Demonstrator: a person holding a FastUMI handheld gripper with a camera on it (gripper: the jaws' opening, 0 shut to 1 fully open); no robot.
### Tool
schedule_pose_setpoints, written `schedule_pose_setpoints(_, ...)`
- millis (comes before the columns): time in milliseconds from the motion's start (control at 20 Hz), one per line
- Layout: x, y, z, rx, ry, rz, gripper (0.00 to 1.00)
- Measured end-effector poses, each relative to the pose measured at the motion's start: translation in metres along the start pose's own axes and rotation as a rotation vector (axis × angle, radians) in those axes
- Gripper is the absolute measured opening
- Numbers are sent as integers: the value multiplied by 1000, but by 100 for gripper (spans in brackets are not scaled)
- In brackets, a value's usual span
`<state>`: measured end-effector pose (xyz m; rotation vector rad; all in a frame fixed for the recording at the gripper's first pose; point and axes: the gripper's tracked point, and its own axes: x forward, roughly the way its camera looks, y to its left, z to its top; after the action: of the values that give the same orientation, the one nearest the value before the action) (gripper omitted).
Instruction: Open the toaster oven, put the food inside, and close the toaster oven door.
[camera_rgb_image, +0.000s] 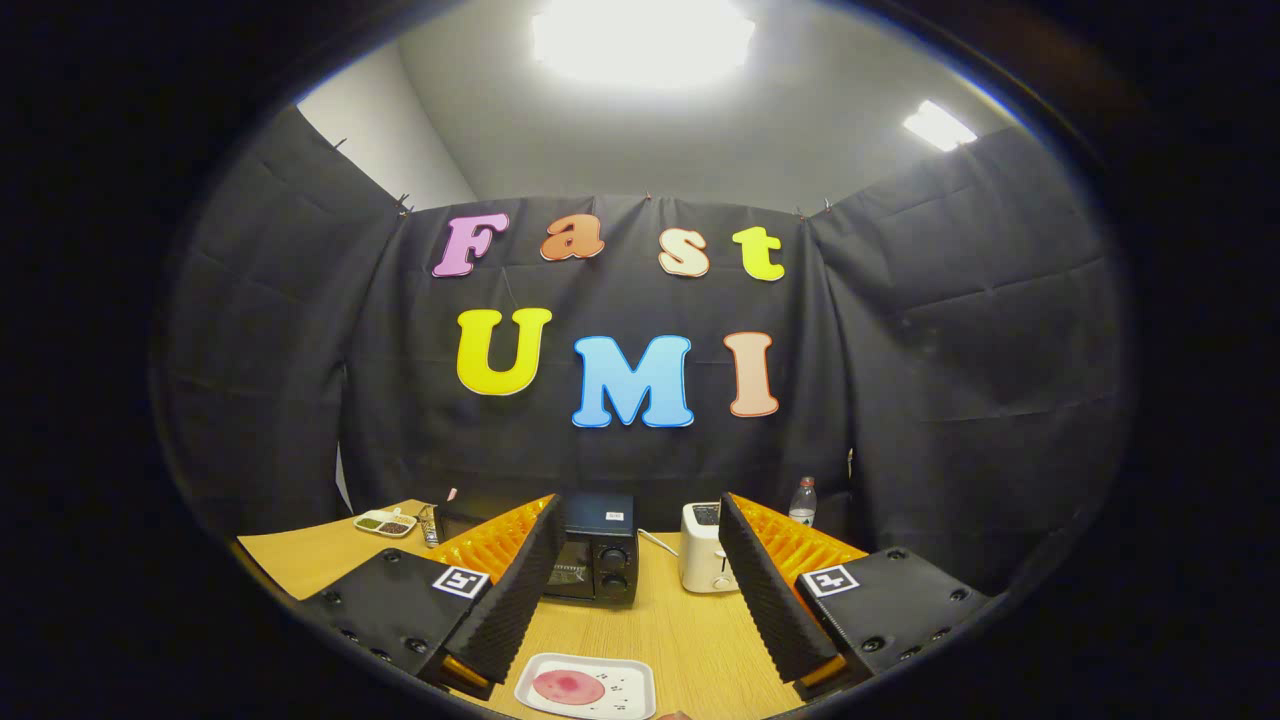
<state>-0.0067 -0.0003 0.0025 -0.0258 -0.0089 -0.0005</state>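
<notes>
I hold my gripper above a wooden table, looking forward along its two fingers toward the back of a black-draped booth. The fingers are spread wide apart with nothing between them but bare table, so I am carrying nothing.

As far as I can judge, the task has not begun. The oven, a small black box with two round knobs on its right side, sits on the table beyond my fingers, partly hidden behind the left finger. Its glass door looks upright and closed, though the finger covers much of it. The food, a flat pink round, lies on a white tray on the table nearer to me than the oven, just below the gap between my fingers. So all three steps are left: opening the door, moving the food in, closing the door.

Right of the oven stands a white toaster, and right of that, further back, a clear bottle. Left of the oven, near the table's far corner, is a small dish with dark contents.

My gripper is held level and fairly high, pointing straight ahead, well apart from the oven and not touching anything. The right finger lines up in front of the toaster.
</notes>
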Motion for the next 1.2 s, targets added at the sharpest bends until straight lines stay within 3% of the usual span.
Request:
schedule_pose_setpoints(550, 22, 18, 3, 13, 1, 19, 98)
schedule_pose_setpoints(1200, 136, 113, -22, 41, 40, 157, 98)
